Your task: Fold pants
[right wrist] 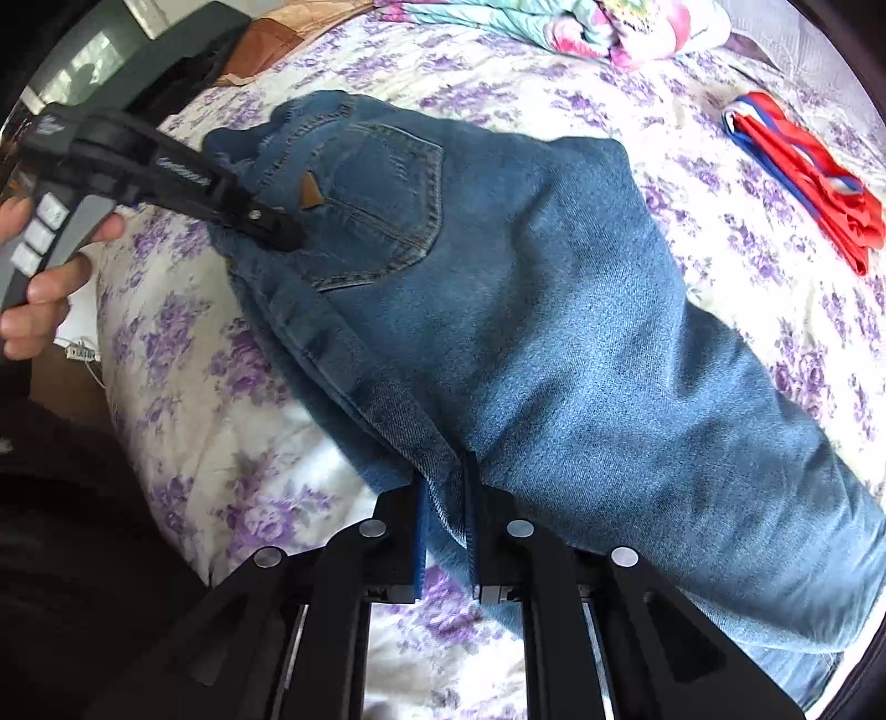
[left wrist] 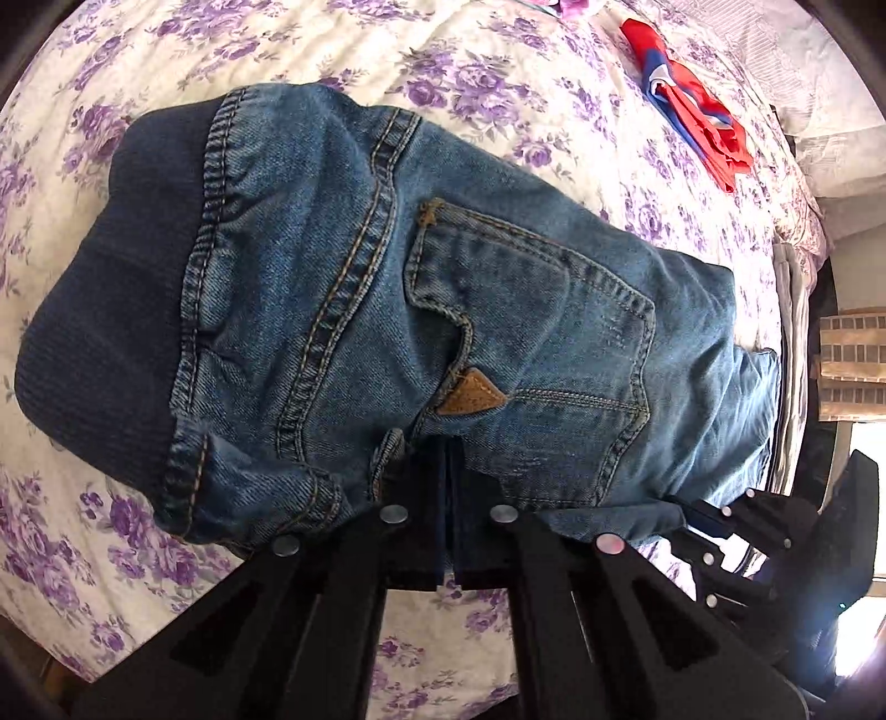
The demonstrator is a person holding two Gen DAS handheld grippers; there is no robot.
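Note:
A pair of blue jeans (left wrist: 498, 310) with a dark ribbed waistband (left wrist: 111, 288) and a back pocket lies on a floral bedspread (left wrist: 387, 66). My left gripper (left wrist: 447, 459) is shut on the jeans' near edge below the pocket. It also shows in the right wrist view (right wrist: 277, 227), pinching the denim beside the pocket. My right gripper (right wrist: 443, 498) is shut on the edge of the jeans (right wrist: 554, 332) further along the leg. The right gripper also shows at the lower right of the left wrist view (left wrist: 736, 526).
A folded red and blue garment (left wrist: 698, 122) lies on the bed at the far right; it also shows in the right wrist view (right wrist: 803, 177). A colourful bundle of cloth (right wrist: 581, 27) lies at the far edge. The bed edge (left wrist: 797, 343) runs down the right.

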